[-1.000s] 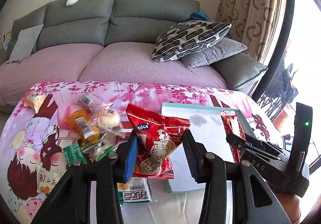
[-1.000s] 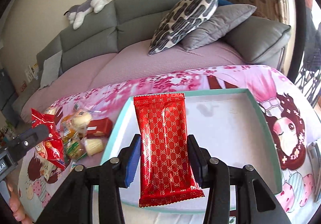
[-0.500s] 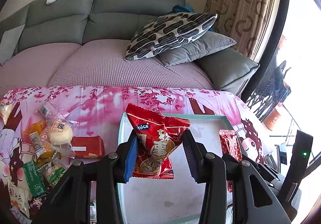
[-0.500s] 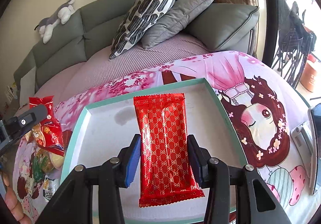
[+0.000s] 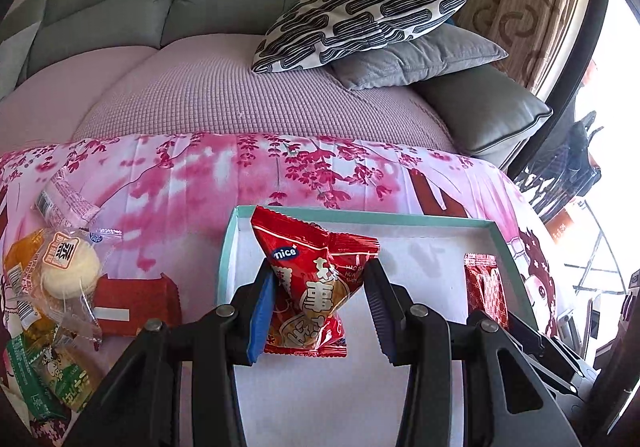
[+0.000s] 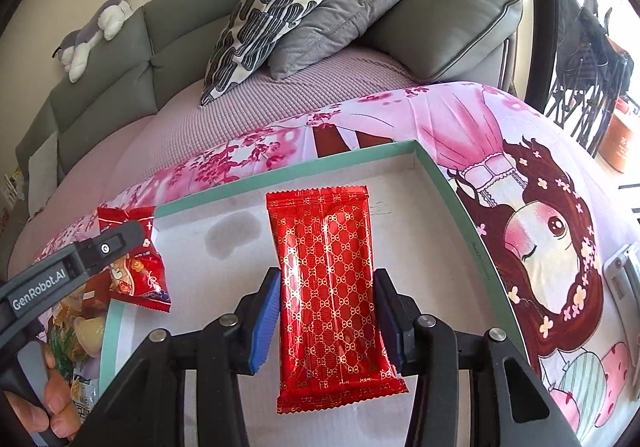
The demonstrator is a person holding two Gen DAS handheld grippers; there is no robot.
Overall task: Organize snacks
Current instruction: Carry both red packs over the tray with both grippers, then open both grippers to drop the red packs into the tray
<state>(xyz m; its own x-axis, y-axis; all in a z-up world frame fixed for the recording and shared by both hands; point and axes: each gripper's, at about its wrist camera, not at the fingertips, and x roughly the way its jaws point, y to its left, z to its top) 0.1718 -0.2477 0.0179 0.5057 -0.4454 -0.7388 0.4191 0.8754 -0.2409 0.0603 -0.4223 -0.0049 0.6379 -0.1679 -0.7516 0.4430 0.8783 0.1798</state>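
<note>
Pink cartoon-print cloth covers the surface [image 5: 192,183], with a grey sofa [image 5: 120,7] behind it. At the left tool [image 5: 320,303], the blue-padded fingers are closed on a red "nice" snack bag [image 5: 312,287], held over the near-left part of the teal-rimmed tray [image 5: 360,215], close to its left rim. The right tool [image 6: 326,321] clamps a long red foil packet with a gold pattern [image 6: 328,287], held lengthwise over the tray's [image 6: 448,183] white floor, roughly midway between the side rims, with bare floor on either side. From the left wrist view that packet [image 5: 486,291] sits near the tray's right rim, well apart from the snack bag. Outside the tray's left rim lies a pile of loose snacks: a flat red wrapper [image 5: 136,307] just beside the rim, a round pastry in clear wrap [image 5: 70,271], and green packets [image 5: 44,379] toward the near edge. A patterned pillow [image 5: 360,19] leans on the sofa.
</note>
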